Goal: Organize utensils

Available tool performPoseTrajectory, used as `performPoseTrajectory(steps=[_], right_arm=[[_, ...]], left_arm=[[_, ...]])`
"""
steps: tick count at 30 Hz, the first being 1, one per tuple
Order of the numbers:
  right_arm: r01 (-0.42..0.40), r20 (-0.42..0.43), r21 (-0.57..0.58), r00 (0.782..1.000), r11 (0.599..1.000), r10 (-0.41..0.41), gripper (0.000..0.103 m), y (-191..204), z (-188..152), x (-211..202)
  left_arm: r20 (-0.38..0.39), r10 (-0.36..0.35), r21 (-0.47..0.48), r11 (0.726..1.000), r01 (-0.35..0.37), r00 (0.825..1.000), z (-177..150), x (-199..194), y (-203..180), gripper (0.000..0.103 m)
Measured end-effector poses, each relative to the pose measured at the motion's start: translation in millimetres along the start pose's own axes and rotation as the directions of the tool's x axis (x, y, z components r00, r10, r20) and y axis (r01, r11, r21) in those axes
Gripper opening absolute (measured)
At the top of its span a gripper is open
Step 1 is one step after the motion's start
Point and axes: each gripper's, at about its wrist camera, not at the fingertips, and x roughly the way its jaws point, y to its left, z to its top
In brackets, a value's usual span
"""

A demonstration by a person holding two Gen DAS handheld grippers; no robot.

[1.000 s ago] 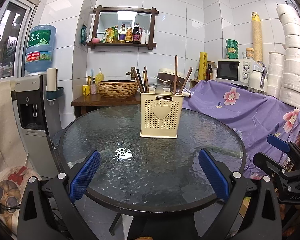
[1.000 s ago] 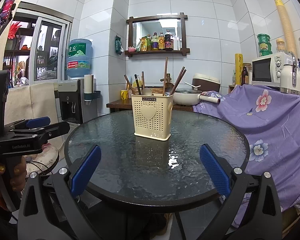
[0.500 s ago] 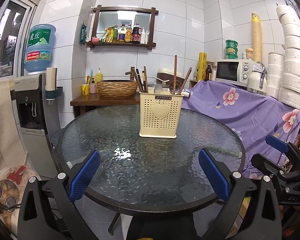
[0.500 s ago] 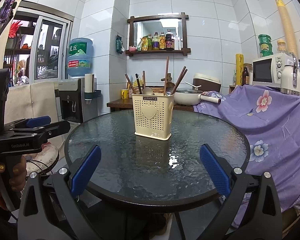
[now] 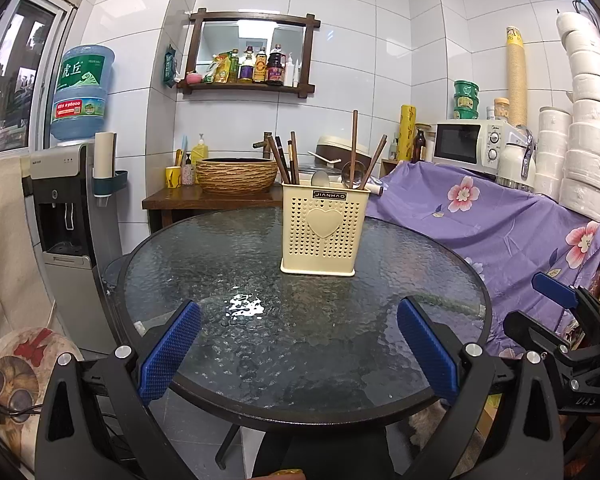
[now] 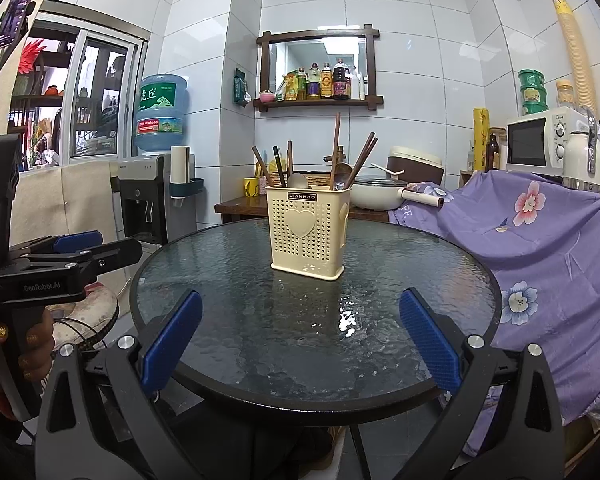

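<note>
Both of our tongs, left gripper (image 5: 298, 350) and right gripper (image 6: 300, 342), gaped wide and empty at the glass table's (image 5: 260, 360) near edge. The utensil holder (image 5: 325, 234) stood mid-table with chopsticks (image 5: 354, 144) and spoons inside, so we judged sorting unstarted, needing a reach forward.

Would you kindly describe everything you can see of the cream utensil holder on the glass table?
The utensil holder is a cream, plastic-looking rectangular caddy with perforated walls, a raised heart on its front and a dark label reading JIANHAO near the rim. It stands upright on the round glass table, towards the far side. Dark chopsticks and metal spoons stand in it, leaning outward. Neither pair of tongs touches it.
</note>
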Motion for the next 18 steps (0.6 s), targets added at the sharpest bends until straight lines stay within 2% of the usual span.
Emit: performPoseTrajectory(steps=[18], right_arm=[[-0.006,-0.007,-0.003,1.000,1.000,0.006,0.097,-0.1,0.1,1.7]], left_arm=[[-0.002,0.004,0.001,1.000,-0.004,1.000,-0.3,0.4,1.8,0.097]])
